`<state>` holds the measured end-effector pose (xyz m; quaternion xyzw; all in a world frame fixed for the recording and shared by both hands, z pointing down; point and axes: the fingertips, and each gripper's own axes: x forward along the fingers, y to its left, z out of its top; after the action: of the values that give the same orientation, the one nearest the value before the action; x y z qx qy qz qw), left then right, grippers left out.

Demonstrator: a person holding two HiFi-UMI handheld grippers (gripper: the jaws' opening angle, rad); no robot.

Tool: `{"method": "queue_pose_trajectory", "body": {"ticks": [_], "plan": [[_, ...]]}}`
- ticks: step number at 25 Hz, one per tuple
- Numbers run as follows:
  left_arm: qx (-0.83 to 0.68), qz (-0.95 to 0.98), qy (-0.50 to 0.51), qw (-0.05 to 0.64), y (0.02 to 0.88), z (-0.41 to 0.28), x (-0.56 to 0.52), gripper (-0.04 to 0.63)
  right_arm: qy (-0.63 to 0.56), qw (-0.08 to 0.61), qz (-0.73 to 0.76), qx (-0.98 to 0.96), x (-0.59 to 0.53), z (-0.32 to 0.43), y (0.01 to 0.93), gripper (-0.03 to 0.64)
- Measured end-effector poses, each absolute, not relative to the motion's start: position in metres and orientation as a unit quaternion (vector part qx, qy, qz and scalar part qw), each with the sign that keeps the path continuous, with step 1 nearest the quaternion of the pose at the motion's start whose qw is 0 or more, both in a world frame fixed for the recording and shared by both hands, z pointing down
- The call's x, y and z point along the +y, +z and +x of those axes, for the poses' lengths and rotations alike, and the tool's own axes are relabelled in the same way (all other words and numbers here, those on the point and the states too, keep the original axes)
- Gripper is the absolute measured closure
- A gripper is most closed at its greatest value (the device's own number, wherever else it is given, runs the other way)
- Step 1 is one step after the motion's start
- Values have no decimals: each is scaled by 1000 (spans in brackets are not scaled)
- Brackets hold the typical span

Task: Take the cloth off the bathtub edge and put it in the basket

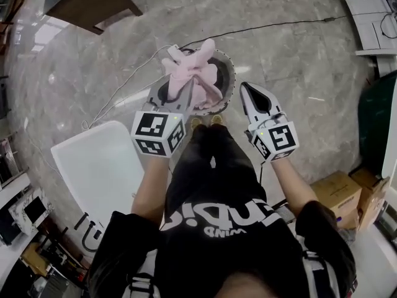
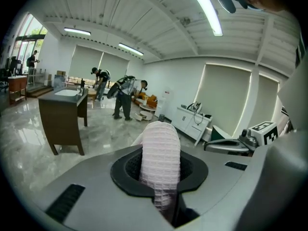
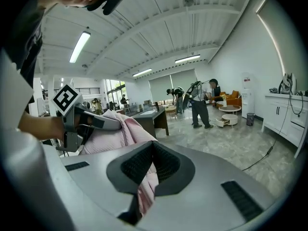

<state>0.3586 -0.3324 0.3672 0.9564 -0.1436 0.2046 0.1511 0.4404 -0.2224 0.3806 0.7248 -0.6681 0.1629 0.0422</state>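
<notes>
Black shirt (image 1: pixel 217 228), left tool (image 1: pixel 185 87) pinching pink cloth (image 1: pixel 197 64) over basket (image 1: pixel 231 73) (black cable (image 1: pixel 279 25) nearby), right tool (image 1: pixel 245 87) pressed together

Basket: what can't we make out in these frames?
- Inside of the basket: head view, covered by the cloth hanging from the left gripper; neither gripper view shows it.
- The right gripper: its view shows pink in the jaw gap; pinched or merely behind, cannot tell.
</notes>
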Motion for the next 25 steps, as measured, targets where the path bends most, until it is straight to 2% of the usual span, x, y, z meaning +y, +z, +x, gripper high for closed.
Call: {"method": "queue_pose_trajectory", "body": {"ticks": [10, 20, 23, 24, 25], "plan": [[-134, 943, 251, 174, 507, 376, -353, 523, 223, 43, 728, -647, -243, 448, 488, 606], [-132, 937, 273, 175, 544, 382, -351, 522, 241, 34, 729, -639, -248, 452, 510, 606], [-127, 934, 296, 157, 555, 378, -347, 516, 247, 34, 726, -641, -247, 449, 514, 606], [-124, 932, 309, 144, 560, 377, -345, 500, 248, 34, 726, -640, -246, 449, 515, 606], [-121, 929, 323, 130, 567, 375, -343, 438, 250, 35, 727, -639, -246, 449, 516, 606]]}}
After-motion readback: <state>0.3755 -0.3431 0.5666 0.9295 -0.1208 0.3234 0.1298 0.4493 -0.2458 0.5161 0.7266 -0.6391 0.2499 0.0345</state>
